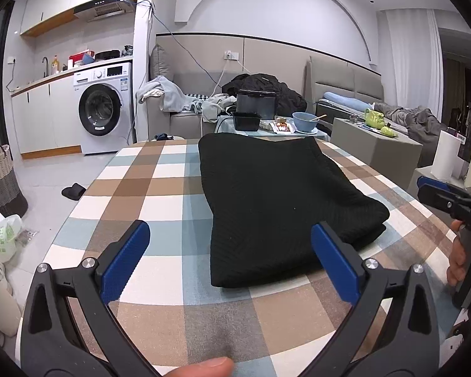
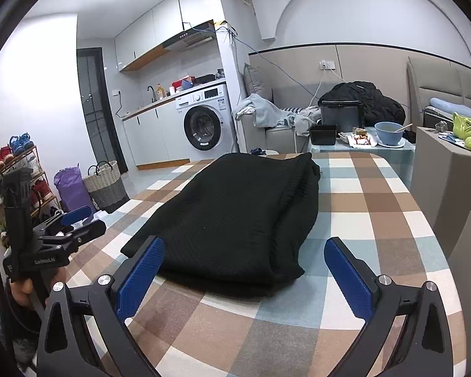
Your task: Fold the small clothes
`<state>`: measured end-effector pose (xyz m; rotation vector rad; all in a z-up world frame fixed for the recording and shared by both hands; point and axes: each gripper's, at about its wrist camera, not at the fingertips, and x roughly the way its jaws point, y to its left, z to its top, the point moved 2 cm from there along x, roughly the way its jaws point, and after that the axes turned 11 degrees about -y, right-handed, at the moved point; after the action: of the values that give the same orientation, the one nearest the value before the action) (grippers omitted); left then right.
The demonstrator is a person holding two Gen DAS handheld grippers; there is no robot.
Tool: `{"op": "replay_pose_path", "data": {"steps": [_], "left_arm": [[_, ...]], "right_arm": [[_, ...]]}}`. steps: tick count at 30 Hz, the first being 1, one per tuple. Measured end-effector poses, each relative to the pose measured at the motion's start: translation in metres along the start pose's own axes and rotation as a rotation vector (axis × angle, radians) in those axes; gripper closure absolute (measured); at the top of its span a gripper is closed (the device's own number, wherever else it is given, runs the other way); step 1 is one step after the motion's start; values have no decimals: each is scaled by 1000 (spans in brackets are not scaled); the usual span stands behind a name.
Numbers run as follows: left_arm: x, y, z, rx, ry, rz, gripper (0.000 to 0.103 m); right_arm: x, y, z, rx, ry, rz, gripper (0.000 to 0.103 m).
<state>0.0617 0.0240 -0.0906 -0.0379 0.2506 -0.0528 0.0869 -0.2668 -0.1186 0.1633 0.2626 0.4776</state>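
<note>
Table: checked cloth (image 1: 160, 188), brown, white, blue.
Washer (image 1: 105, 106): under counter, door shut.
Basket (image 2: 105, 185): on floor beside purple bag (image 2: 70, 188).
Bowl (image 2: 389, 133): blue, utensil inside, on side table.
Slipper (image 1: 73, 191): black, on floor.

Left tongs (image 1: 229, 260): blue pads spread wide, nothing between, held low and level, aimed forward. Thumb tip (image 1: 204, 367) visible at bottom edge. Right tongs (image 2: 245, 276): pads likewise wide apart, empty, level, aimed forward. Both side by side, well apart.
</note>
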Motion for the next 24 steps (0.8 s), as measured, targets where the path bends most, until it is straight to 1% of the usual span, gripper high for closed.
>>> {"op": "replay_pose_path", "data": {"steps": [8, 13, 19, 24], "left_arm": [[0, -3, 0, 5, -10, -5, 1], [2, -5, -1, 7, -16, -24, 1], [1, -2, -1, -4, -13, -21, 1], [1, -2, -1, -4, -13, -19, 1]], "right_arm": [[-1, 1, -6, 1, -23, -7, 0], [-4, -3, -8, 17, -32, -9, 0], [-4, -7, -7, 42, -35, -5, 0], [-4, -7, -6, 35, -36, -9, 0]]}}
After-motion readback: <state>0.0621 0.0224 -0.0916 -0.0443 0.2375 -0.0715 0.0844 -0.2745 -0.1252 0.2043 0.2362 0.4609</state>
